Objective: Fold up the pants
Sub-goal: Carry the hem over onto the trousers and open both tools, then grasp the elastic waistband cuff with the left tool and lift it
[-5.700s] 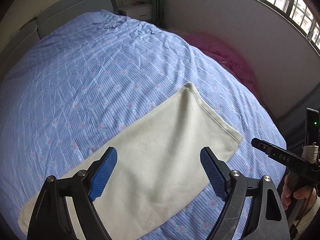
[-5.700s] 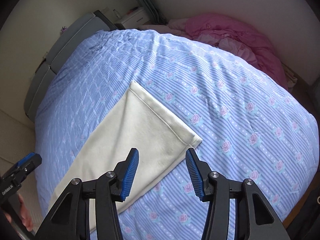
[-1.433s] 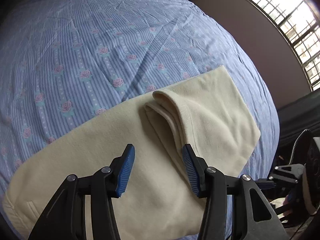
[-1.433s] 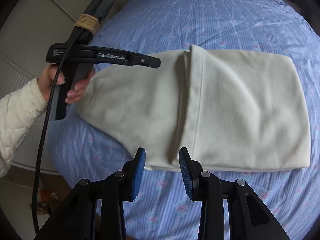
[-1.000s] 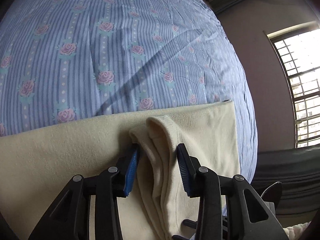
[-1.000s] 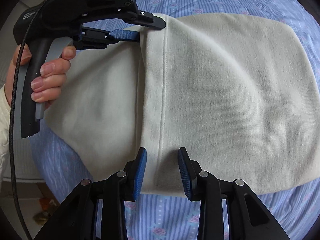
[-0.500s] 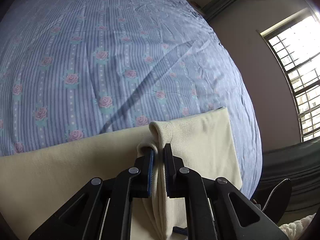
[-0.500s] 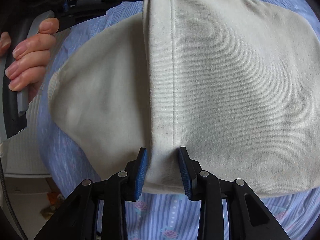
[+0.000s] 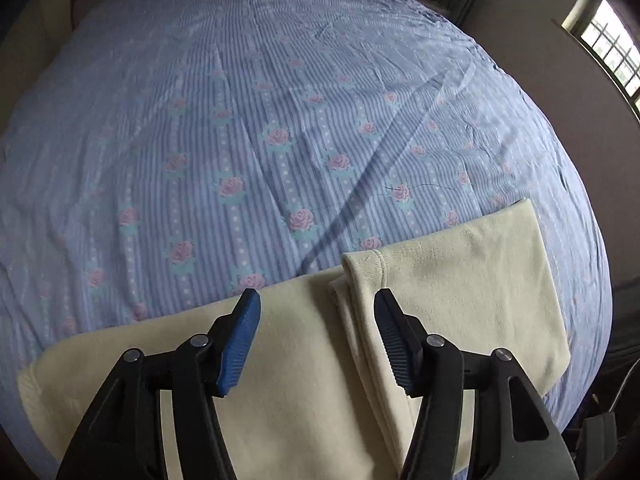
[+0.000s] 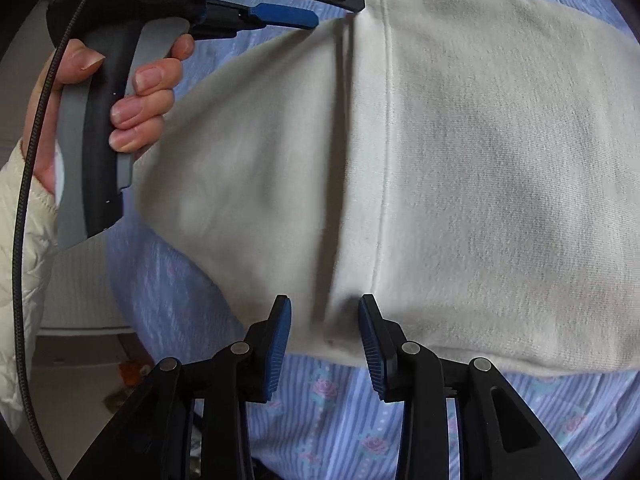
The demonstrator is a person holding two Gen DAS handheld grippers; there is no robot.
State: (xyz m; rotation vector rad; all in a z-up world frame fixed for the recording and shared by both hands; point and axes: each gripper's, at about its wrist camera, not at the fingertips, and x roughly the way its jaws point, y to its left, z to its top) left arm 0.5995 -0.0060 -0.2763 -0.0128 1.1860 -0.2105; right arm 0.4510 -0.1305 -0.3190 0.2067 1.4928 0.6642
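Note:
Cream pants (image 9: 460, 292) lie folded over on the bed, their hemmed edge (image 9: 362, 264) lying across the lower layer. My left gripper (image 9: 316, 340) hovers just above that edge. Its jaws are opening, the hem runs below the gap, and neither pad presses on it. In the right wrist view the pants (image 10: 500, 160) fill the middle, and the left gripper (image 10: 332, 10) sits at their far edge, held by a person's hand (image 10: 136, 80). My right gripper (image 10: 324, 340) stands open at the near edge, with the fold line (image 10: 340, 200) running into the gap between its pads.
A blue striped bedsheet with pink roses (image 9: 260, 120) covers the wide bed beyond the pants. A wall and barred window (image 9: 608, 52) lie to the right. The bed's near edge and the floor (image 10: 80, 360) show at lower left. A white quilted sleeve (image 10: 20, 260) is at the left.
The left gripper, shut on the folded hem half a second ago, has let it go, opened wide and risen. The hem now lies flat. The right gripper has stayed at the near edge.

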